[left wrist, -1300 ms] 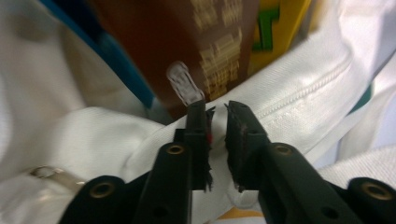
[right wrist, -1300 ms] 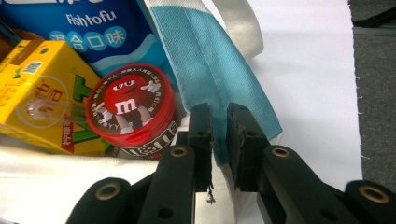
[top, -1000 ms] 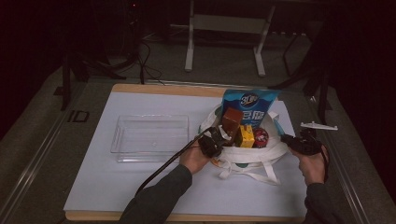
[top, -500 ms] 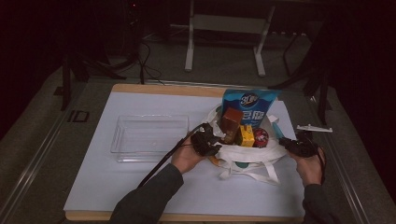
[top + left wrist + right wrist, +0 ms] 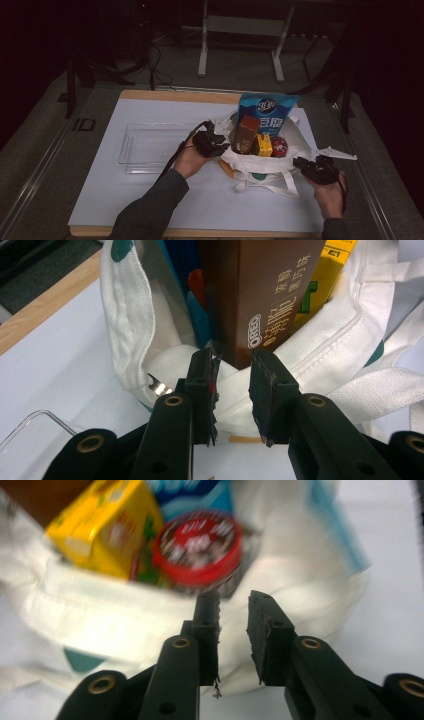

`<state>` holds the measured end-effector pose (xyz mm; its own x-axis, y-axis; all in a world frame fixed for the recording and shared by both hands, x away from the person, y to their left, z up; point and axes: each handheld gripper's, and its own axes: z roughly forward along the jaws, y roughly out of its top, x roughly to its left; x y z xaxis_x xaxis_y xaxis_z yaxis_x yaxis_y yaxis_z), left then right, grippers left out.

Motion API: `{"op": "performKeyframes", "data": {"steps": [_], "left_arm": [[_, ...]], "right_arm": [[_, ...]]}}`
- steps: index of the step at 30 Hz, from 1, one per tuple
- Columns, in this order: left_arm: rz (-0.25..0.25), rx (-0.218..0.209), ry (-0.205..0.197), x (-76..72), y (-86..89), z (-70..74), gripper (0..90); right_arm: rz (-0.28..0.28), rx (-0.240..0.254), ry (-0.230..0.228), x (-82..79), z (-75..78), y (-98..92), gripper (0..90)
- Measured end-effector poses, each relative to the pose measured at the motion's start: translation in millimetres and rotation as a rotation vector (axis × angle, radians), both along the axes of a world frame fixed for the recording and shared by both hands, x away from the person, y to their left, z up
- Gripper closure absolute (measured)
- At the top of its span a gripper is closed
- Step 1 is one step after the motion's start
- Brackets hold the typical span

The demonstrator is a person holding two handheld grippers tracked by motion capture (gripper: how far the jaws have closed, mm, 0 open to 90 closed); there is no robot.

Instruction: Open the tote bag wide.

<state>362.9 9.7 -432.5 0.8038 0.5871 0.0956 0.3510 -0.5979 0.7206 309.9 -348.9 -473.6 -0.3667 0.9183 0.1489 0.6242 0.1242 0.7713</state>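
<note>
White sheet covers bench (image 5: 150, 200); dark floor and metal stand legs behind. Cloth bag (image 5: 250, 162) lies right of centre, w/ brown carton (image 5: 246, 134), yellow box (image 5: 264, 145), red-lid can (image 5: 279, 146) and blue pouch (image 5: 267, 112) inside. Clear tray (image 5: 145, 147) sits left of bag. Left gripper (image 5: 233, 362) at bag rim, fingers narrowly apart, just opened, nothing gripped; carton directly ahead. Right gripper (image 5: 232, 600) outside bag's right edge, fingers just opened, narrow gap, empty.

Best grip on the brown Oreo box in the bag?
Probably the brown box by its top end, coming from above with the left gripper, jaws across its narrow faces. It stands upright, rising above the bag's rim, while cloth hides its base and a yellow box crowds one side.
</note>
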Motion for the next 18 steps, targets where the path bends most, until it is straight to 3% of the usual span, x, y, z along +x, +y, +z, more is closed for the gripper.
{"op": "performKeyframes", "data": {"steps": [5,8,14,16,18], "left_arm": [[-0.006,-0.001,-0.005,2.3,-6.2,0.5,71.3],[-0.014,0.032,-0.001,5.2,-13.5,-2.7,72.6],[-0.010,0.107,-0.004,16.0,-30.4,-20.3,72.2],[-0.030,0.093,0.005,18.3,-34.8,-27.3,70.8],[-0.056,0.108,0.006,17.1,-40.2,-33.2,70.6]], "right_arm": [[-0.012,0.031,0.014,-6.7,-29.3,12.4,72.3],[-0.028,0.077,0.013,-7.1,-40.3,15.7,72.3],[-0.020,0.007,-0.001,-7.6,-45.2,27.3,72.4],[-0.017,0.014,-0.001,-6.8,-47.1,26.8,72.7],[-0.012,0.031,0.006,-6.3,-48.9,24.9,72.7]]}}
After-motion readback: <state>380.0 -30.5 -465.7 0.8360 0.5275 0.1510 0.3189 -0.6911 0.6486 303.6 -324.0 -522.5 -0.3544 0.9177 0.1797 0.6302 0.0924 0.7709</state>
